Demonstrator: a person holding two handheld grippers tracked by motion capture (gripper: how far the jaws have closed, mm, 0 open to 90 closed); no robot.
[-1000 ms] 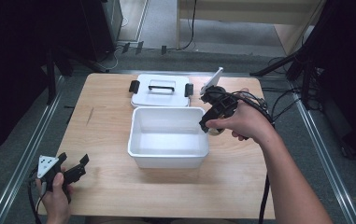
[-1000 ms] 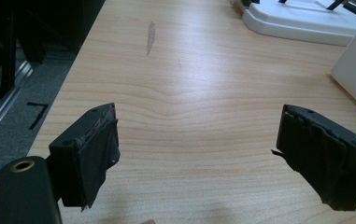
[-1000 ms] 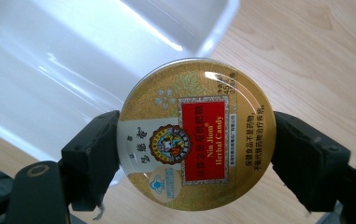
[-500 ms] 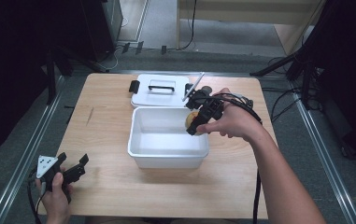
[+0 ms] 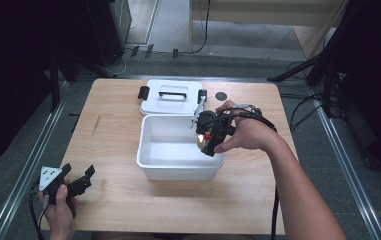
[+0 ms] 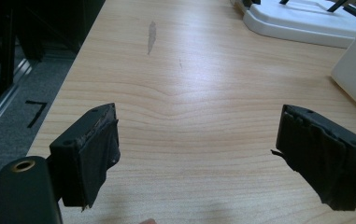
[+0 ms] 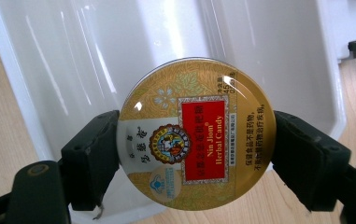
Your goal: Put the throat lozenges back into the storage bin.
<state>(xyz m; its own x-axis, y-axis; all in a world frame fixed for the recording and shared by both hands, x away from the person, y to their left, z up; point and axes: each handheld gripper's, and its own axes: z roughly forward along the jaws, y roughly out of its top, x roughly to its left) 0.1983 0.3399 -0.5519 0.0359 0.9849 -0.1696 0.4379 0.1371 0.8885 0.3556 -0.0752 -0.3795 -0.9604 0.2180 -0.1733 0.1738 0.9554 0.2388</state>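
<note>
Resting at the near left corner of the desk (image 5: 113, 150), the left gripper (image 5: 73, 182) has its jaws spread with nothing between them, seemingly parked clear of the work. Farther right sits the white bin (image 5: 178, 167), open and bare inside, its lid (image 5: 170, 97) laid just behind it, apparently so things can go in. Over the bin's right rim, the right gripper (image 5: 205, 142) pinches a round gold candy tin (image 7: 196, 142) by its edges, face toward the camera, probably for lowering inside.
</note>
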